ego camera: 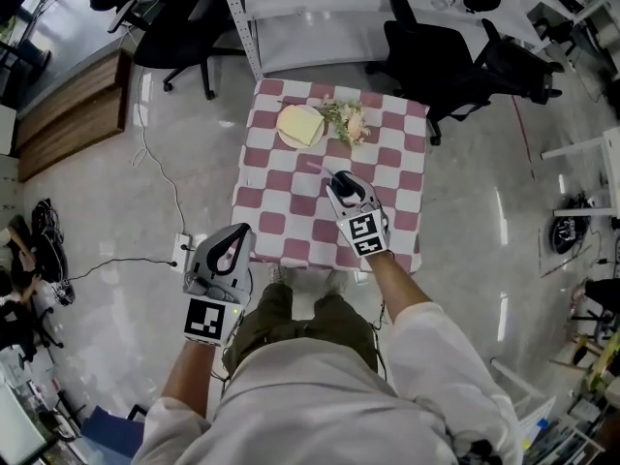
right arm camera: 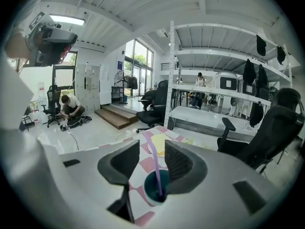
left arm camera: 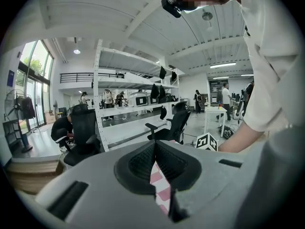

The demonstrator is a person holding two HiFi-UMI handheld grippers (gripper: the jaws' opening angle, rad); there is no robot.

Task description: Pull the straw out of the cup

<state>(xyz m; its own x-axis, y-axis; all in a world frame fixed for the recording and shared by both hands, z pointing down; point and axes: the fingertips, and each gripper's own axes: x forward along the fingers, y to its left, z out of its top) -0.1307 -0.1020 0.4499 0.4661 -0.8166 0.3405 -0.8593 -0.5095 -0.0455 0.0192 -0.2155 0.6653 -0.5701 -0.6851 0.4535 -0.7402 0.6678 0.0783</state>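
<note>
Your right gripper (right arm camera: 151, 152) is released: jaws apart, pinching nothing. The straw (right arm camera: 152, 163) stands in the gap between the fingers (right arm camera: 125, 160) and touches neither. It rises from the cup (right arm camera: 150, 189), which sits about mid-table (ego camera: 266, 223), under the gripper tips. The straw's long axis is near upright, its top leaning slightly away toward the plate (ego camera: 300, 124). Your left gripper (left arm camera: 155, 149) is clenched and empty, off the table's near left corner, so the right is nearer. Pinch, then pull up along the lean, I'd say.

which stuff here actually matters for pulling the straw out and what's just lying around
For the job: straw, cup, right gripper with jaws open either side of the straw.

Lying about: plate, flowers, office chairs.
</note>
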